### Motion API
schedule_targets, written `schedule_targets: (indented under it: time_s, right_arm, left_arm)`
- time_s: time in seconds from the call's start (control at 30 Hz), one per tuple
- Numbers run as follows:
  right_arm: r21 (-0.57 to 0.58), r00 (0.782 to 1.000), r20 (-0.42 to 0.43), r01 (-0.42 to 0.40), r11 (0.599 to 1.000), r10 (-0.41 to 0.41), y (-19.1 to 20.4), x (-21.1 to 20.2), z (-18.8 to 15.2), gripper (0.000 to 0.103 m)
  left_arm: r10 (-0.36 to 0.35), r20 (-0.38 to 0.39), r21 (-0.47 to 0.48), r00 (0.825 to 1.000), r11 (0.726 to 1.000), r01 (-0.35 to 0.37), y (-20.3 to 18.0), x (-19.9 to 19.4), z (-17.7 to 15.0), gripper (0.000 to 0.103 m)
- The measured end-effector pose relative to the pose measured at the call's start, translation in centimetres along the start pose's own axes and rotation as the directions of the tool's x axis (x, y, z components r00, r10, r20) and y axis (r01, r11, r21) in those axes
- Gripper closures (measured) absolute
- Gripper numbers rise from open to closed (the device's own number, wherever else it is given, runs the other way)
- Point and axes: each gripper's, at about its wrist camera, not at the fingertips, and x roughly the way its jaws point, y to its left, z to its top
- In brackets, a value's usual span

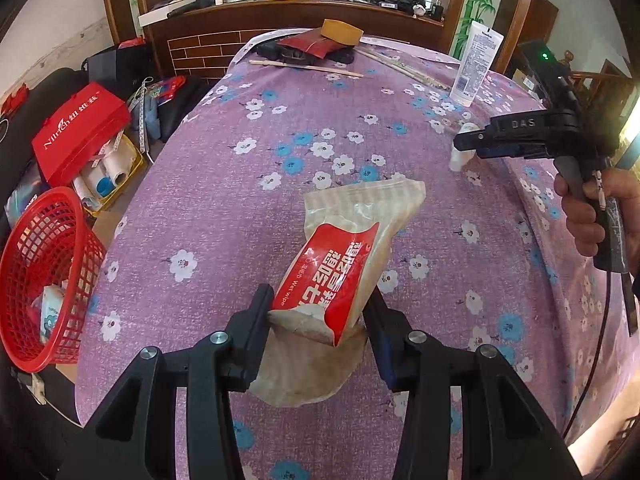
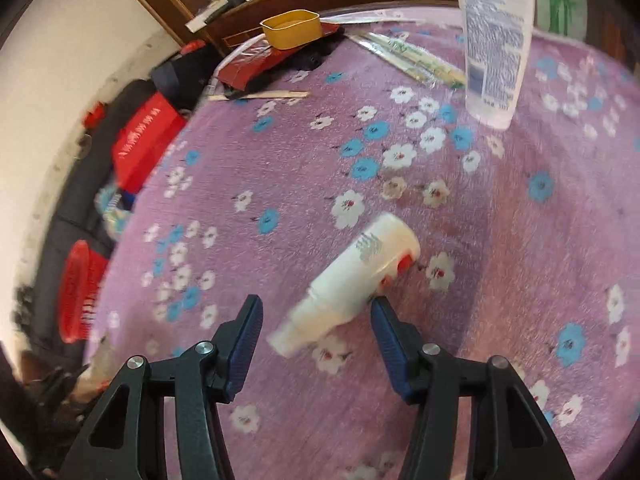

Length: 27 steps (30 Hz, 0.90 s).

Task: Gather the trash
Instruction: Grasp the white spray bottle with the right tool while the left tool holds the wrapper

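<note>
The left gripper (image 1: pixel 318 312) is clamped on a wet-wipe packet (image 1: pixel 348 256), its jaws pressing the packet's lower sides; the packet, cream with a red label, is lifted clear of the purple floral tablecloth (image 1: pixel 224 208) and leans toward 1 o'clock. A red mesh basket (image 1: pixel 48 276) sits off the table edge at 9 o'clock in the left wrist view, with a light packet inside it. The right gripper (image 2: pixel 316 328) stands with jaws partly apart over a small white bottle (image 2: pixel 352 276) lying on the cloth, its neck end between the fingers and its base toward 1 o'clock; the frame is blurred, and contact between pads and bottle cannot be confirmed. A white tube (image 2: pixel 494 36) stands upright at 1 o'clock. A yellow tub (image 2: pixel 292 28) and wooden chopsticks (image 2: pixel 260 96) lie at 11 o'clock, well apart from the bottle.
</note>
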Motion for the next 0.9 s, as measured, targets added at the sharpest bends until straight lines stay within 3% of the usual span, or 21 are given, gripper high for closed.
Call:
schedule_targets:
  time_s: [0.17,0.27,0.33,0.43,0.53,0.7,0.9]
  right_arm:
    - [0.112,0.999,0.024,0.036,0.993,-0.039,-0.8,0.4,0.5,0.044]
    - [0.249,0.998,0.035,0.033,0.968,-0.043,-2.3,0.4,0.8,0.043]
    - [0.282,0.998,0.020,0.050,0.958,-0.058,-2.7,0.6,0.9,0.043]
    - [0.246,0.995,0.011,0.089,0.965,-0.094,-2.2,0.7,1.3,0.047]
    - [0.211,0.989,-0.002,0.142,0.967,-0.145,-1.4,1.1,1.5,0.064]
    - [0.172,0.983,-0.021,0.181,0.968,-0.180,-1.3,0.5,0.5,0.066]
    - [0.109,0.983,0.013,0.183,0.977,-0.185,-0.6,-1.2,-1.9,0.066]
  left_arm:
    - [-0.004,-0.002,-0.004,1.000,1.000,0.004,-0.2,0.7,0.4,0.059]
    - [-0.007,-0.003,0.000,1.000,1.000,0.007,-0.3,0.9,0.4,0.059]
    - [-0.008,-0.001,0.001,1.000,1.000,0.008,-0.4,0.9,0.4,0.059]
    - [-0.010,0.000,-0.002,1.000,1.000,0.010,-0.3,0.9,0.4,0.059]
    - [-0.001,0.001,-0.001,1.000,1.000,0.001,-0.3,1.0,0.3,0.059]
    - [-0.008,0.005,0.007,1.000,1.000,0.008,-0.3,0.8,0.0,0.059]
    - [-0.002,0.015,-0.008,1.000,1.000,0.002,-0.1,0.5,-0.5,0.059]
